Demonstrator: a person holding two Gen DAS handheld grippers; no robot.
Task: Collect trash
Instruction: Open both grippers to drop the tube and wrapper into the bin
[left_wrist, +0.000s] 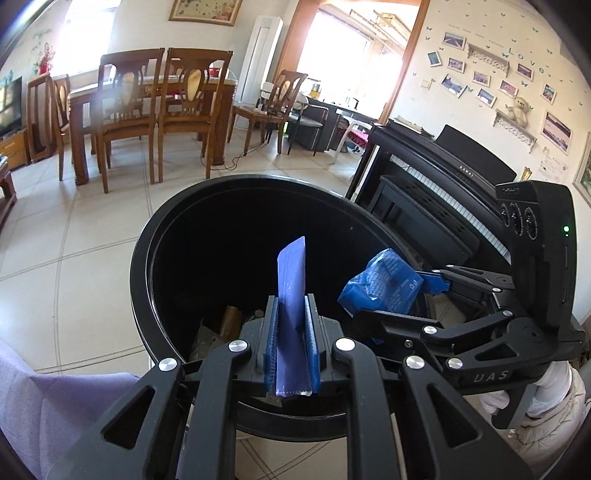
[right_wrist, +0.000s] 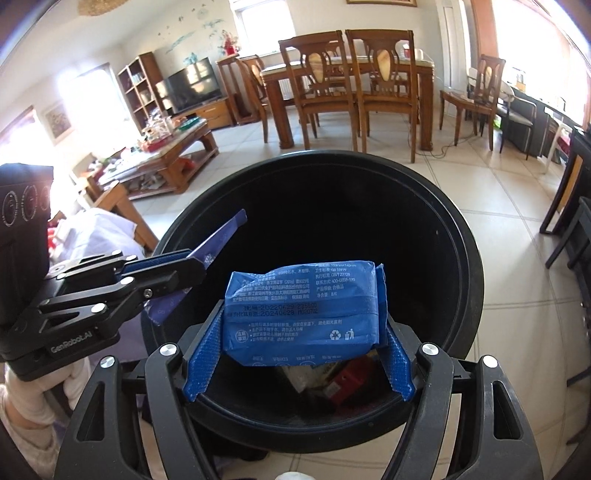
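A round black trash bin (left_wrist: 173, 229) stands on the tiled floor; it also shows in the right wrist view (right_wrist: 465, 236). My left gripper (left_wrist: 291, 343) is shut on a flat purple-blue wrapper (left_wrist: 291, 273) and holds it upright over the bin's near rim. It shows from the side in the right wrist view (right_wrist: 184, 269), with the wrapper (right_wrist: 221, 236) sticking out. My right gripper (right_wrist: 299, 354) is shut on a blue wet-wipe packet (right_wrist: 303, 310) over the bin's opening. In the left wrist view it (left_wrist: 421, 295) comes in from the right with the packet (left_wrist: 380, 284). Other trash (right_wrist: 343, 376) lies at the bin's bottom.
A black digital piano (left_wrist: 454, 184) stands right of the bin. A wooden dining table with chairs (left_wrist: 155, 107) is beyond it. A cluttered coffee table (right_wrist: 162, 162) and TV stand are far left. A lilac cloth (left_wrist: 55, 410) lies at the near left.
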